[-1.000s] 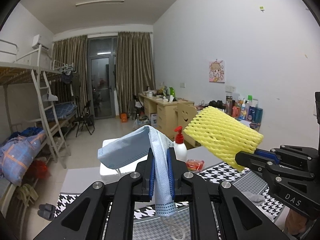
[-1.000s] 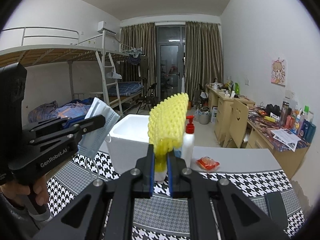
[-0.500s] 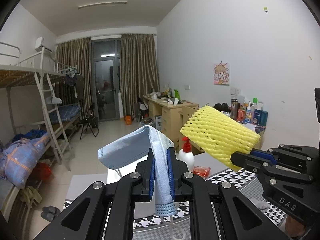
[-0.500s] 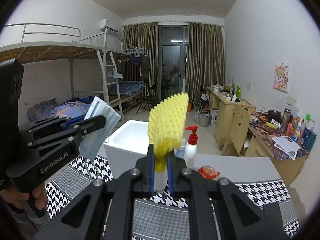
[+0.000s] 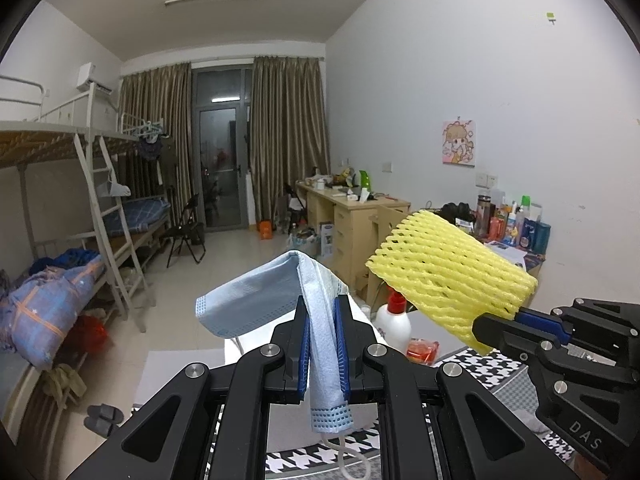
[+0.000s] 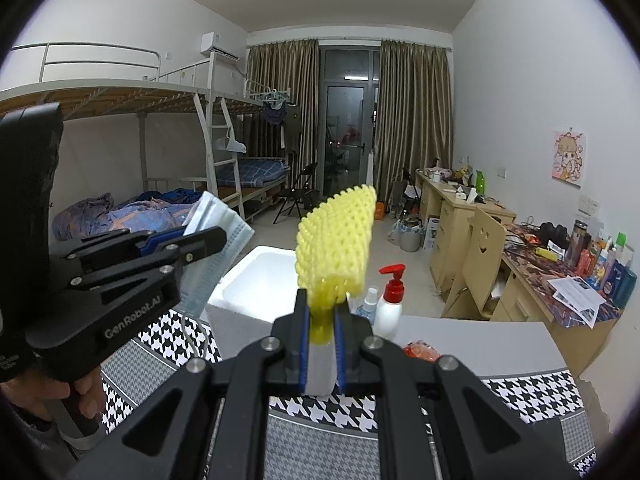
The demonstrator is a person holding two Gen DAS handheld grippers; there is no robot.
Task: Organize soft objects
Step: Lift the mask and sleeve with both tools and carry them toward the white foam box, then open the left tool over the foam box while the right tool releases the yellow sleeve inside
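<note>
1. Left wrist view. One left gripper [image 5: 322, 344], jaws clamped on one blue face mask [image 5: 256, 300]: pleated, folded over the fingertips, ear loop dangling below. One right gripper [image 5: 498, 326] at right, grasping one yellow foam net sleeve [image 5: 448, 276], ribbed mesh tube. Both are held aloft, well apart; open air between them. One red-capped pump bottle [image 5: 394, 322] on the table beneath.
2. Right wrist view. Sleeve upright between the pinching blue pads [image 6: 305, 344]. One white foam box [image 6: 250, 292], open-topped, stands behind on the houndstooth tablecloth [image 6: 532, 394]; mask beside its left rim. One orange packet [image 6: 420, 351] lies near the bottle.
</note>
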